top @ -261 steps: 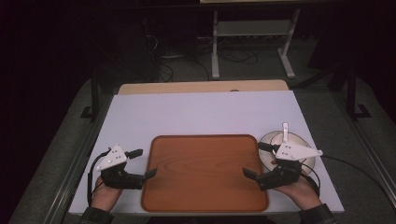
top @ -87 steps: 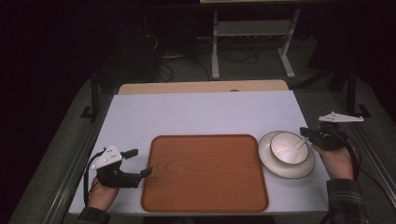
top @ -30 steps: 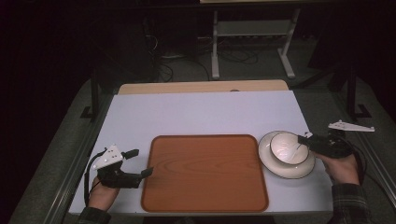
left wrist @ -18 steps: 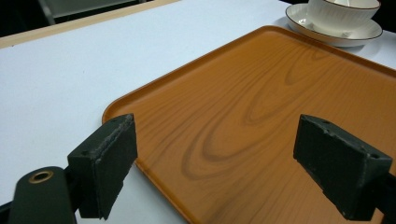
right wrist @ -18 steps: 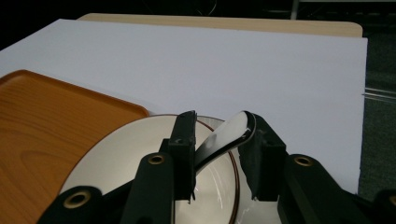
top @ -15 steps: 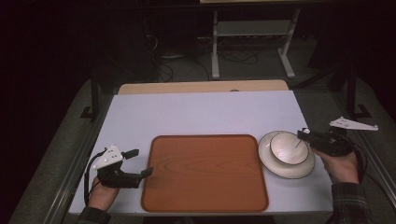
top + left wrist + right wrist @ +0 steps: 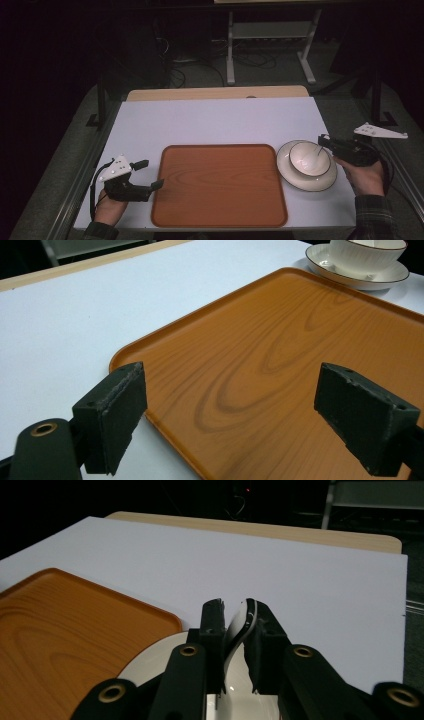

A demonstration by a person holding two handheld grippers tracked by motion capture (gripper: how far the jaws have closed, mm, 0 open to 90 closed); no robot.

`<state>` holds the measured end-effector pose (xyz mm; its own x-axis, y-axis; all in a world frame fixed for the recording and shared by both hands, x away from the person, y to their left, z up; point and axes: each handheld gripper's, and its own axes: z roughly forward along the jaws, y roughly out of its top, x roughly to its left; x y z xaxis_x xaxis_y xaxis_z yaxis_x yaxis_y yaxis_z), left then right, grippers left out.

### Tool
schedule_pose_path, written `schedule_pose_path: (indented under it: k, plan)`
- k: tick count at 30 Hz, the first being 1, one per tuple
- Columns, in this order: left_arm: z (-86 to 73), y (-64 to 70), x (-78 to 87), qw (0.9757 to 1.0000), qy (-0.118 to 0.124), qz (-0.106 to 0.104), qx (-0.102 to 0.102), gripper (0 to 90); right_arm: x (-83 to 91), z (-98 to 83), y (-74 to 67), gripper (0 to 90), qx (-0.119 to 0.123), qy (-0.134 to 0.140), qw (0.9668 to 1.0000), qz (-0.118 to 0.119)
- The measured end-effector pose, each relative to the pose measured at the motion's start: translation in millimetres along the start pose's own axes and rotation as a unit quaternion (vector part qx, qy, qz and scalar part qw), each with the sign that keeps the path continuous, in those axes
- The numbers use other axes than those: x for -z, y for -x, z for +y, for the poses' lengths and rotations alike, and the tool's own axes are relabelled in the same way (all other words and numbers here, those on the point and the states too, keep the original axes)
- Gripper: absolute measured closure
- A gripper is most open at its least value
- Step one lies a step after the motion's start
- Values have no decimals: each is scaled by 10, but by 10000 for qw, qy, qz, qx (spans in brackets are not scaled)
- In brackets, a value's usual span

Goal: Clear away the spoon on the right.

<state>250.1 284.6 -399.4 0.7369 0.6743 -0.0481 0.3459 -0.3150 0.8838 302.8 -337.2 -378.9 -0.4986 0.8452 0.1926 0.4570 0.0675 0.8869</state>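
White pads the whole tabletop (image 7: 220, 120), and on it, at your far left, your left gripper (image 7: 145, 176) rests low in your left hand (image 7: 107, 210), its jaws spread wide with nothing between them. In the left gripper view those two black pads (image 7: 112, 415) straddle the near corner of the wood-grain tray (image 7: 280, 355): one pad sits over the white surface just off the tray's edge, the other over the tray itself, neither pressing on it.

Moving rightward in the high view, the tray (image 7: 220, 182) lies bare in the middle of the table. Just beside its right edge stands the plate (image 7: 300, 177), and on the plate sits the bowl (image 7: 307, 160), white with a dark rim.

At the right, your right gripper (image 7: 325, 142) reaches in over the bowl's far-right rim from your right hand (image 7: 367, 175). Its jaws have just been closing and now stand narrow, pinched on the handle of the white spoon (image 7: 239, 625). In the right gripper view the handle runs up between the two pads, its end showing at their tips, and its lower part dropping toward the bowl (image 7: 230, 700) beneath the jaws. In the high view the spoon (image 7: 314, 152) shows as a pale streak slanting down into the bowl from the jaw tips.
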Motion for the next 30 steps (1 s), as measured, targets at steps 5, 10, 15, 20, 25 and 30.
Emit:
schedule_pose_path:
  k: [5, 10, 15, 20, 25, 30]
  plan:
    - [1, 2, 0, 10000, 4, -2, 4, 129, 21, 29, -29, 830, 32, 68, 9999, 89]
    - [0, 0, 0, 10000, -1, -2, 0, 129, 26, 45, -42, 839, 70, 97, 9998, 136]
    - [1, -1, 0, 10000, 3, -2, 1, 129, 43, 68, -60, 839, 129, 134, 9997, 141]
    - [1, -1, 2, 10000, 7, 1, -2, 129, 106, 135, -101, 839, 194, 247, 9994, 126]
    - [1, 0, -2, 10000, 1, -2, -11, 129, 160, 208, -158, 840, 264, 318, 9991, 122]
    - [1, 0, 1, 10000, -2, 2, -9, 129, 200, 278, -230, 841, 344, 372, 9986, 142]
